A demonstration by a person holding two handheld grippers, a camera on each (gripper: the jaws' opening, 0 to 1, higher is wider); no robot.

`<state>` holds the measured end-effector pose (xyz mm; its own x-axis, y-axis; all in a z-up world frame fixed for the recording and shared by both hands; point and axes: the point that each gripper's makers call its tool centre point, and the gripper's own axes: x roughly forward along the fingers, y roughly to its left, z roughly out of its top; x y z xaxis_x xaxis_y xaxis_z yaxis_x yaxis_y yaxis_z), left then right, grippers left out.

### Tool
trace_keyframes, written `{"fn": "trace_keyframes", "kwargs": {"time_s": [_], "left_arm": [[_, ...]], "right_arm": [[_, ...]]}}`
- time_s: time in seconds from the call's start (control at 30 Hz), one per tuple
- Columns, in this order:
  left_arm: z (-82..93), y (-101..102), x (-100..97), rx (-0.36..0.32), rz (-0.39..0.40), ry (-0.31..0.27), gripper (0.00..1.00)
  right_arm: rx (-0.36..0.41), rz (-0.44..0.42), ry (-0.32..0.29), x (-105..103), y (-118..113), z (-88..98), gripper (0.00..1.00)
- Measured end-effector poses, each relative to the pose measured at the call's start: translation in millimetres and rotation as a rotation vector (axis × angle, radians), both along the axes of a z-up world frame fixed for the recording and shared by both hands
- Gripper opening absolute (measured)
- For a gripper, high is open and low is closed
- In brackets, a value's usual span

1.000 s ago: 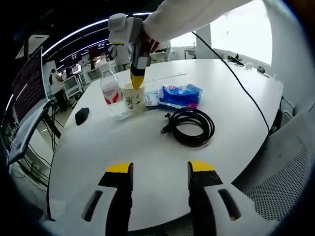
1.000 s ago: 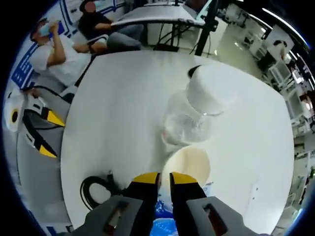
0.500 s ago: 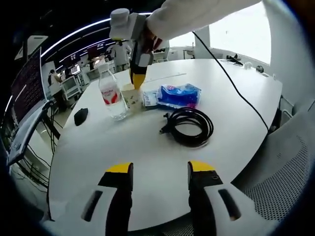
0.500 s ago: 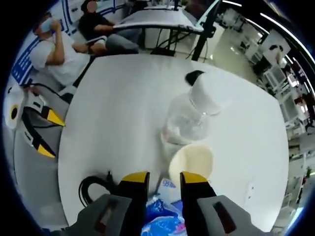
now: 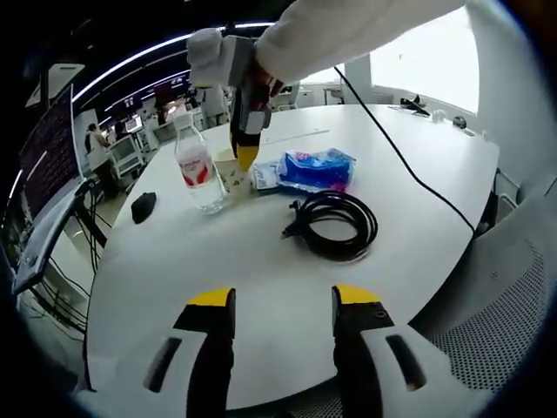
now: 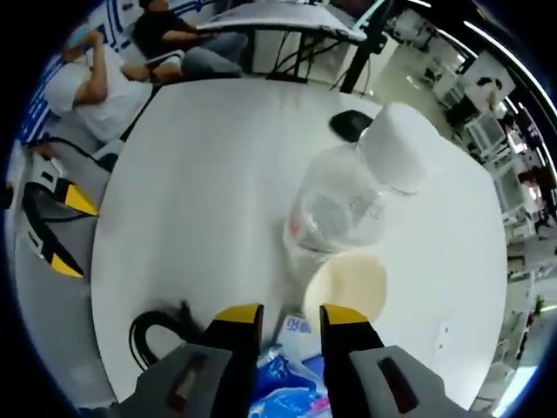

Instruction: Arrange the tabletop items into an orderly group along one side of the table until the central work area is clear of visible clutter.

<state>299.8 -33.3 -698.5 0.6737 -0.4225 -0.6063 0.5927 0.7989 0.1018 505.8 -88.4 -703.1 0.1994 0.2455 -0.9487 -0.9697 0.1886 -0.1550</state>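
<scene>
Tongs first: my left gripper (image 5: 284,306) sits low over the near edge of the round white table (image 5: 261,261), jaws spread apart with nothing between them, pointing across the tabletop toward the cluster of items on the far side. In the left gripper view I see my right gripper (image 5: 246,157) reaching in from above on a white sleeve (image 5: 348,30), nose pointing down, its yellow tips just at the rim of the paper cup (image 5: 230,171). From the right gripper view, looking down, my right gripper (image 6: 279,313) has its jaws parted and released, holding nothing, the cup (image 6: 346,286) just beside the right-hand tip. The water bottle (image 5: 197,165) stands upright, touching or just beside the cup, its white cap (image 6: 403,136) large in the right gripper view. The blue packet (image 5: 312,169) lies just beside the cup on the other side, and the coiled black cable (image 5: 335,224) lies near it, closer to me. A computer mouse (image 5: 143,206) sits apart near the table's edge. My left gripper (image 6: 52,231) shows past the table's edge in the right gripper view.
</scene>
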Motion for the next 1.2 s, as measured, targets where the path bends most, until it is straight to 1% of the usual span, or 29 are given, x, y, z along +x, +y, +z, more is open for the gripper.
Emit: {"fn": "trace_keyframes", "kwargs": {"time_s": [0.03,0.1,0.13,0.2,0.23,0.27,0.33,0.37,0.47,0.53,0.63,0.87,1.03,1.1,1.13,1.2], "left_arm": [[-0.1,0.0,0.0,0.001,-0.001,0.000,0.44],[-0.5,-0.1,0.0,-0.001,0.000,0.003,0.43],[-0.8,-0.1,0.0,-0.001,-0.001,0.003,0.43],[-1.4,0.2,0.0,0.001,-0.002,0.005,0.43],[-1.7,0.2,-0.2,0.000,-0.001,0.006,0.43],[-2.0,0.2,-0.1,-0.001,-0.001,0.007,0.43],[-1.6,0.3,0.1,-0.002,-0.002,0.005,0.42],[-1.6,0.6,0.2,-0.002,-0.001,0.005,0.42],[-2.4,1.5,0.3,-0.002,0.002,0.008,0.42],[-3.5,1.4,-0.1,-0.002,0.000,0.011,0.42],[-4.6,1.7,-0.9,-0.001,-0.002,0.015,0.42],[-4.6,1.3,-1.8,0.002,-0.006,0.020,0.42],[-3.5,1.8,-1.7,0.004,-0.004,0.016,0.42],[-4.2,2.1,-1.8,0.007,-0.004,0.017,0.42],[-4.5,1.9,-2.0,0.008,-0.004,0.019,0.42],[-4.4,1.7,-2.1,0.010,-0.005,0.018,0.43]], "right_arm": [[-0.003,-0.012,0.003,2.0,0.0,-2.3,0.24],[-0.018,-0.023,0.005,4.1,-1.3,-6.6,0.20],[-0.029,-0.022,0.010,4.0,-2.6,-8.7,0.15],[-0.044,-0.012,0.014,3.8,-4.6,-12.0,0.02],[-0.041,-0.008,0.015,3.4,-4.1,-12.4,0.00],[-0.020,-0.013,0.018,4.2,-0.7,-13.2,0.00],[-0.011,-0.039,0.048,2.9,0.9,-15.1,0.00],[-0.011,-0.043,0.053,4.0,1.0,-15.0,0.00],[0.001,-0.038,0.072,4.8,4.3,-9.1,0.00],[0.016,-0.064,0.136,-3.1,7.0,-9.0,0.00],[0.010,-0.041,0.156,-6.0,7.1,-9.3,0.00],[0.015,-0.032,0.175,-10.1,10.0,-6.5,0.00],[0.010,-0.027,0.170,-13.4,11.7,-7.6,0.00],[-0.001,-0.010,0.170,-15.5,11.5,-8.5,0.00],[-0.005,-0.003,0.168,-15.9,11.7,-8.4,0.01],[-0.005,0.004,0.156,-14.9,12.6,-7.4,0.08]]}}
